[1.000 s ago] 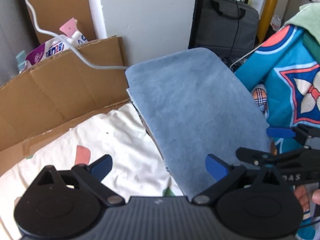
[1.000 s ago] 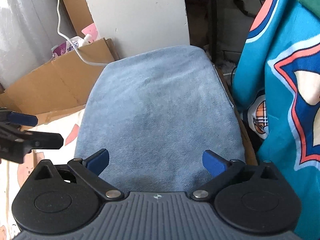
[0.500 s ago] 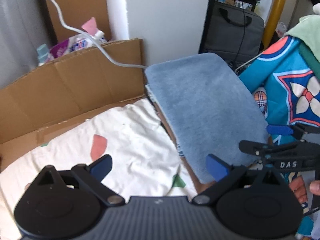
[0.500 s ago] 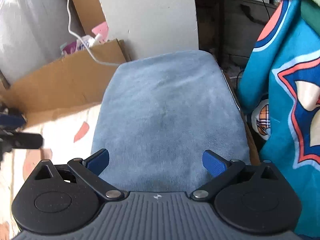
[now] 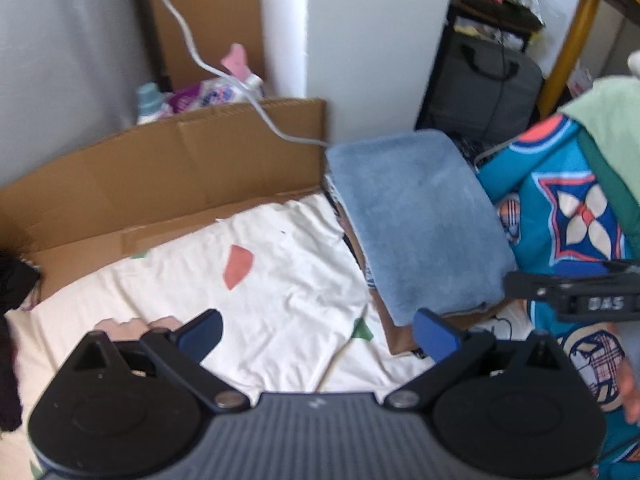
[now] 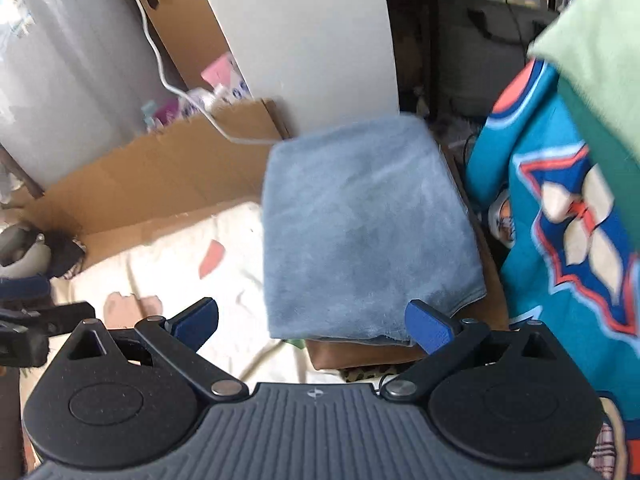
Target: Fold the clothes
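With jaws spread wide and empty, left gripper (image 5: 316, 332) hovers over white patterned sheet (image 5: 280, 292). Right gripper (image 6: 312, 322), jaws likewise wide and empty, hangs just short of near edge of folded blue towel (image 6: 360, 232). Towel lies flat atop stack along right edge of sheet. Cardboard (image 5: 160, 172) stands along far edge; white cable (image 5: 224, 80) trails to towel's far corner. Teal patterned garment (image 6: 560, 240) hangs right of towel.
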### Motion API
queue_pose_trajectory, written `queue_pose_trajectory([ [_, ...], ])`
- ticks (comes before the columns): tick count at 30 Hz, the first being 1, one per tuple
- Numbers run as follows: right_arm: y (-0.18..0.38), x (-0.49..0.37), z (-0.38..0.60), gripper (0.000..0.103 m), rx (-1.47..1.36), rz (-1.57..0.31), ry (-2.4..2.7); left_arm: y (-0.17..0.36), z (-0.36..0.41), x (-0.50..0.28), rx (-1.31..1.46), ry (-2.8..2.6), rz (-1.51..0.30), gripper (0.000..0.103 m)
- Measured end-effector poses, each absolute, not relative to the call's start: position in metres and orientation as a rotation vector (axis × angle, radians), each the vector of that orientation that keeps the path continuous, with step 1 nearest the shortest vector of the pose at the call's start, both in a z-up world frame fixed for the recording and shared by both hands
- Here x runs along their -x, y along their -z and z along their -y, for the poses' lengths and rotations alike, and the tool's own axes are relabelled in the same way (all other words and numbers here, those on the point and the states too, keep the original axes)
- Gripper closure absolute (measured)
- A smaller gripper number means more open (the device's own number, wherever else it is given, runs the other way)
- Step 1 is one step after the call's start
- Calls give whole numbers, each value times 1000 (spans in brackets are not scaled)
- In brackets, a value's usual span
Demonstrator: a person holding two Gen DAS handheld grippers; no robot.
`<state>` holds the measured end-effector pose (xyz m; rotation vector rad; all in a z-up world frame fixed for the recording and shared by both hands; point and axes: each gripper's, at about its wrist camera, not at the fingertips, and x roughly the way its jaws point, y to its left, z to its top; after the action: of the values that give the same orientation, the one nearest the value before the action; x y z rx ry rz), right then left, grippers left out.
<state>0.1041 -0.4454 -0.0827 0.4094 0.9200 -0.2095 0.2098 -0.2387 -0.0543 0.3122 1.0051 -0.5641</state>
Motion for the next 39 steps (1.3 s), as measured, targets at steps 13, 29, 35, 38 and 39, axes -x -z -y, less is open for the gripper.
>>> queue_pose_trajectory([
  [13,-12,-72,419,0,-419,-891,250,-4,185,-172,-212,530,-986,1],
  [29,-92,-2,363,0,-427,-798,253,-107,120,-122,-84,483,-901,1],
  [35,-113,24,338,0,-415,-771,257,-138,80,-102,-44,398,-854,1],
  [38,-120,39,327,0,-424,-762,253,-151,61,-89,-43,356,-832,1],
  [39,-123,45,323,0,-424,-757,255,-154,56,-84,-45,347,-827,1],
])
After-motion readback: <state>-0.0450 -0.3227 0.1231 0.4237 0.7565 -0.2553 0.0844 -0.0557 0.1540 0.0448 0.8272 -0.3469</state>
